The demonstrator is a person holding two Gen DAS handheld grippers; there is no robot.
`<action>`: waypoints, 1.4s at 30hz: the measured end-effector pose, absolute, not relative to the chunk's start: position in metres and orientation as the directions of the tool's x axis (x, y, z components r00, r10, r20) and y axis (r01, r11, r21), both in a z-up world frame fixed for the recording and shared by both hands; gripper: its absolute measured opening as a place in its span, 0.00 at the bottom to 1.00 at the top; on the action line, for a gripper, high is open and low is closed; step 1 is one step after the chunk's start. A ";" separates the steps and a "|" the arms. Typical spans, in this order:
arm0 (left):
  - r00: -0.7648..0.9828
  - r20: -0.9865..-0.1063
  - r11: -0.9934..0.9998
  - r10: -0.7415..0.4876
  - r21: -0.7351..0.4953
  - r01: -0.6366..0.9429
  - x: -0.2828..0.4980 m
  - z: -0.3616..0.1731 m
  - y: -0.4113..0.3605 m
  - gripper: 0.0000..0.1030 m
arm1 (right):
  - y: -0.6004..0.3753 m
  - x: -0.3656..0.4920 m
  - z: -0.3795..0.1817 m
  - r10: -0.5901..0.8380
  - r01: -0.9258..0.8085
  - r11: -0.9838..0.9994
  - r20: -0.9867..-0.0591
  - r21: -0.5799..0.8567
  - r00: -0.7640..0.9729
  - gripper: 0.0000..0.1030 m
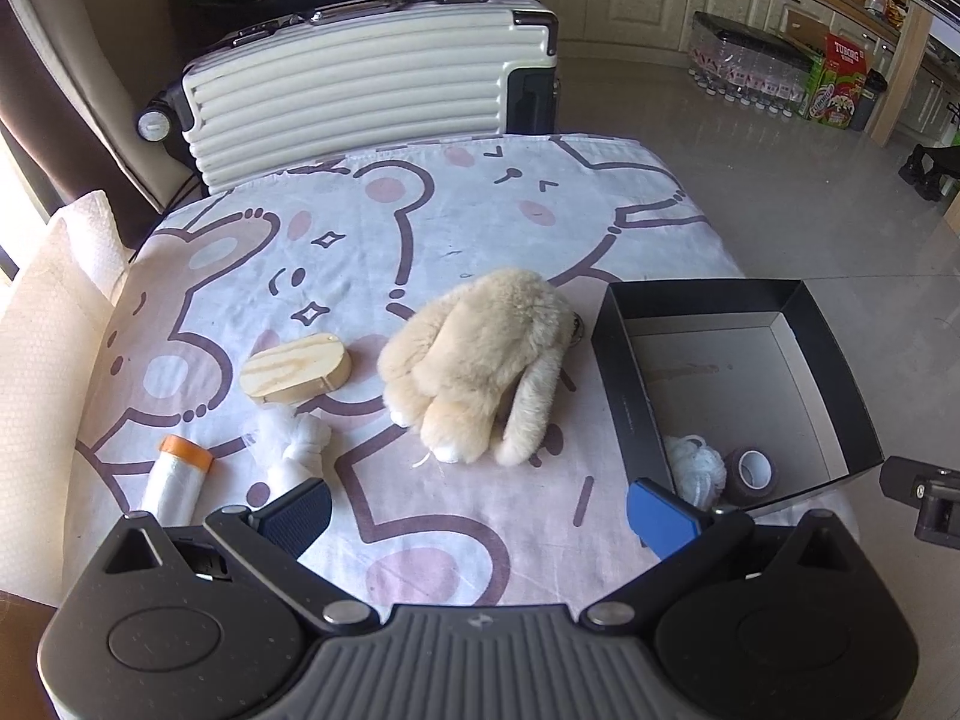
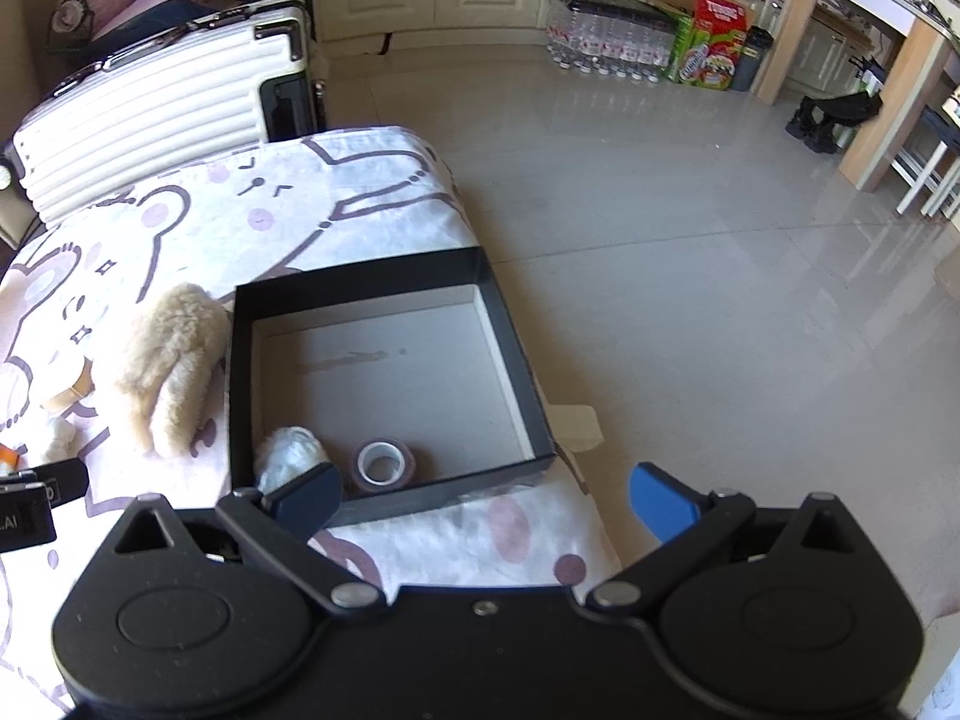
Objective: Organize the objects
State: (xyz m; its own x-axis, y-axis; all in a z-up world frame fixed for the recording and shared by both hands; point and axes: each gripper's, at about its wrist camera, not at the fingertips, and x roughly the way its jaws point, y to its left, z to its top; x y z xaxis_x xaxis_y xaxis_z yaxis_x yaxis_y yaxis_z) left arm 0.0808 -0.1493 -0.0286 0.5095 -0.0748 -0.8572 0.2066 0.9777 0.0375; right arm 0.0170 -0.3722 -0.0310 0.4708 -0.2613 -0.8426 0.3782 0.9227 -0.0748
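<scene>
A beige plush rabbit (image 1: 474, 360) (image 2: 171, 366) lies mid-table beside a black open box (image 1: 618, 384) (image 2: 516, 360). In the box's near corner sit a white fluffy ball (image 1: 695, 471) (image 2: 288, 456) and a roll of tape (image 1: 750, 474) (image 2: 384, 463). An oval wooden box (image 1: 297, 367), a knotted white cloth (image 1: 297, 447) and an orange-capped film roll (image 1: 177, 477) lie on the left. My left gripper (image 1: 480, 513) is open, just short of the rabbit, holding nothing. My right gripper (image 2: 483, 501) is open at the box's near edge, also holding nothing.
The table carries a white cloth with cartoon bears (image 1: 420, 228). A ribbed white suitcase (image 1: 360, 90) stands behind its far edge. A paper towel roll (image 1: 54, 330) lies at the left. Tiled floor (image 2: 690, 240) opens to the right, with bottle packs (image 2: 606, 36) by the cabinets.
</scene>
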 end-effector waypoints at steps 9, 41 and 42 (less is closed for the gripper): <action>0.521 -0.853 0.988 -0.034 0.051 0.149 0.084 -0.026 -0.112 1.00 | -0.342 0.033 -0.028 -0.221 0.322 0.945 -0.843 -0.060 0.491 1.00; 0.569 -0.821 0.999 0.038 0.053 0.010 0.081 -0.010 -0.006 1.00 | -0.232 0.081 -0.025 -0.090 0.130 0.991 -0.829 -0.021 0.552 1.00; 0.572 -0.819 0.999 0.037 0.052 0.011 0.081 -0.010 -0.006 1.00 | -0.233 0.081 -0.024 -0.089 0.131 0.991 -0.828 -0.018 0.554 1.00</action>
